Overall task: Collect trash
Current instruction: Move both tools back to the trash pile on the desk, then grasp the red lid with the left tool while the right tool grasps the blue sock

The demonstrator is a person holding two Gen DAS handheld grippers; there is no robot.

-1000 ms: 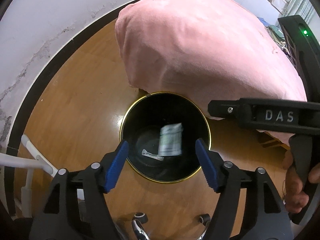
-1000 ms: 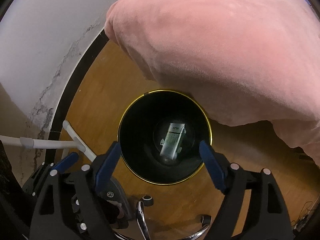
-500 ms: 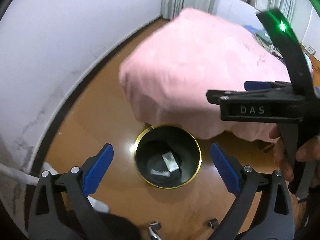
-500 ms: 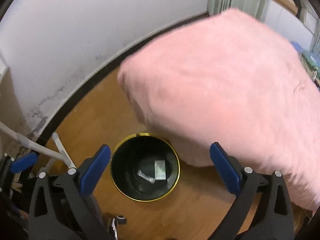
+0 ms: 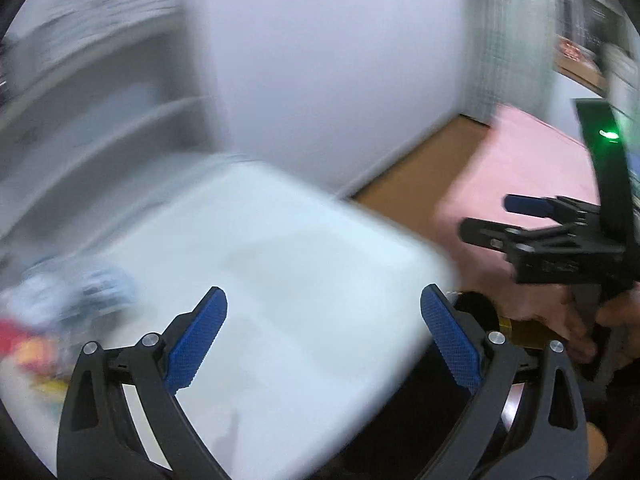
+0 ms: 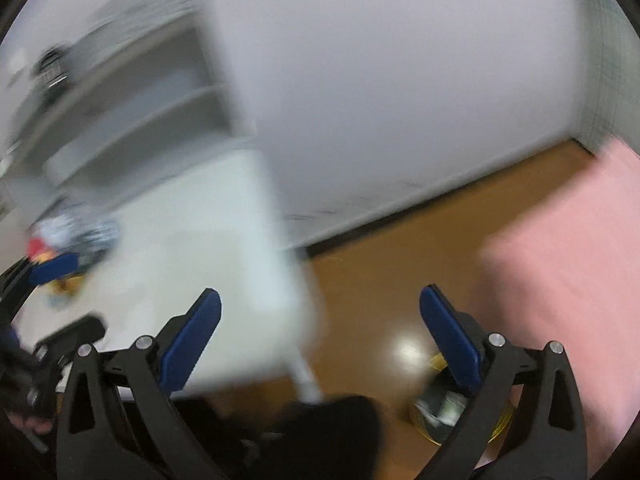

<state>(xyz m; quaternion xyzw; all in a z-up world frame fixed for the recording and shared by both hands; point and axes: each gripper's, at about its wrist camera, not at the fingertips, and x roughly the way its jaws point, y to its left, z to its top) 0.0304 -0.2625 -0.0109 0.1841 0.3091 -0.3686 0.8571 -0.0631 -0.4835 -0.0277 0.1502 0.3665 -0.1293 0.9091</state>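
Both views are blurred by motion. My left gripper [image 5: 323, 336] is open and empty above a white table [image 5: 288, 264]. A blurred pile of wrappers [image 5: 60, 296], white, blue and red, lies at the table's left; it also shows in the right wrist view [image 6: 68, 236]. My right gripper [image 6: 320, 340] is open and empty, over the table's right edge; it shows in the left wrist view [image 5: 532, 220] too. The black bin with a gold rim [image 6: 448, 412] stands on the floor low right, with pale trash inside; the left wrist view shows only a sliver of the bin [image 5: 480, 308].
A grey shelf unit [image 5: 100, 92] stands behind the table against a white wall [image 6: 400, 100]. A pink blanket-covered bed [image 6: 568, 260] is at the right. Wooden floor [image 6: 400, 260] lies between table and bed. A white table leg [image 6: 304, 376] runs down beside the bin.
Both grippers have swung up and left, away from the bin and towards the white table. The bin has dropped to the lower right of both views. Both stay open and empty.
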